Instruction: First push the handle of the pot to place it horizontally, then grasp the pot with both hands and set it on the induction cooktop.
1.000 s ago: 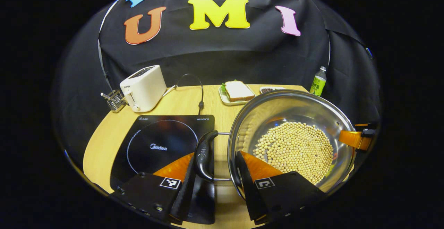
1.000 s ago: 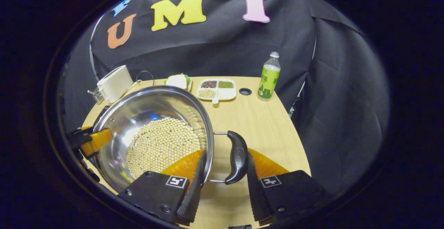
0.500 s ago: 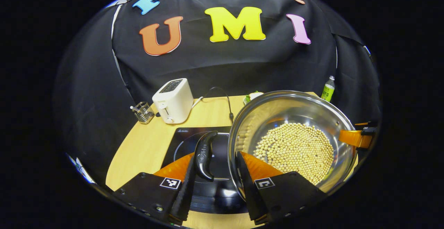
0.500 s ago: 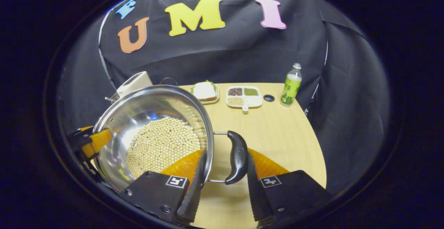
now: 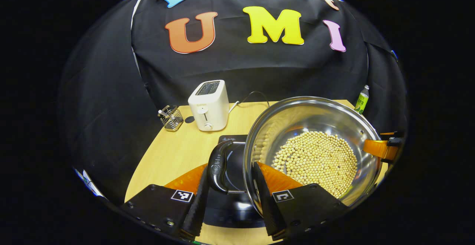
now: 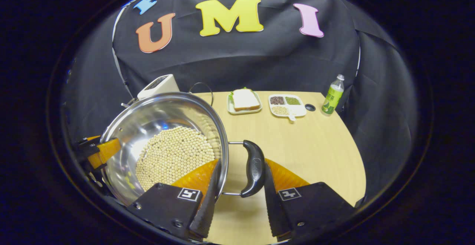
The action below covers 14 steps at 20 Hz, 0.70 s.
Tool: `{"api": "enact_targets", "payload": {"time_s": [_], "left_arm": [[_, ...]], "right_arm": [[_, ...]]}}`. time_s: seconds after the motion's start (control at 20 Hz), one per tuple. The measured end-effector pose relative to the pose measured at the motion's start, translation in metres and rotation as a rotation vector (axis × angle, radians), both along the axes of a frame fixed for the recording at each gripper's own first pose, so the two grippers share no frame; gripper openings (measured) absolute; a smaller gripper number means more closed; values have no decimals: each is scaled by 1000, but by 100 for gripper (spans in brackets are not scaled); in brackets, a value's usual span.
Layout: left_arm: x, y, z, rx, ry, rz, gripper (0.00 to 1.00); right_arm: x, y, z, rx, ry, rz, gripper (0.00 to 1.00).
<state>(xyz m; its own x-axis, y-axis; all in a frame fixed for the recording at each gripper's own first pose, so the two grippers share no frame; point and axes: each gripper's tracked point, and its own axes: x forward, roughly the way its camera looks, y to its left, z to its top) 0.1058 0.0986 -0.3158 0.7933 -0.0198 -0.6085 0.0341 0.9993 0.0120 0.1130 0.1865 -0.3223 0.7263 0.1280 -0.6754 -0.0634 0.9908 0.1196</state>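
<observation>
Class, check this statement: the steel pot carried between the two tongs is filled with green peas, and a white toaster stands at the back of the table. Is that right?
Not quite. The pot holds pale yellow beans, not green peas; the left gripper view shows them plainly, as does the right gripper view. The rest stands: the left tongs and right tongs each hold a side handle, and the white toaster stands at the back of the table.
</observation>
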Motion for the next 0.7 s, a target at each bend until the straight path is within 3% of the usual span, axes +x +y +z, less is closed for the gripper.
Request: {"api": "enact_targets", "payload": {"time_s": [0.35, 0.7], "left_arm": [[19, 49, -35, 19, 19, -1, 62], [37, 62, -68, 11, 45, -7, 62]], "right_arm": [[17, 59, -31, 14, 27, -18, 60], [33, 77, -55, 6, 62, -32, 62]]}}
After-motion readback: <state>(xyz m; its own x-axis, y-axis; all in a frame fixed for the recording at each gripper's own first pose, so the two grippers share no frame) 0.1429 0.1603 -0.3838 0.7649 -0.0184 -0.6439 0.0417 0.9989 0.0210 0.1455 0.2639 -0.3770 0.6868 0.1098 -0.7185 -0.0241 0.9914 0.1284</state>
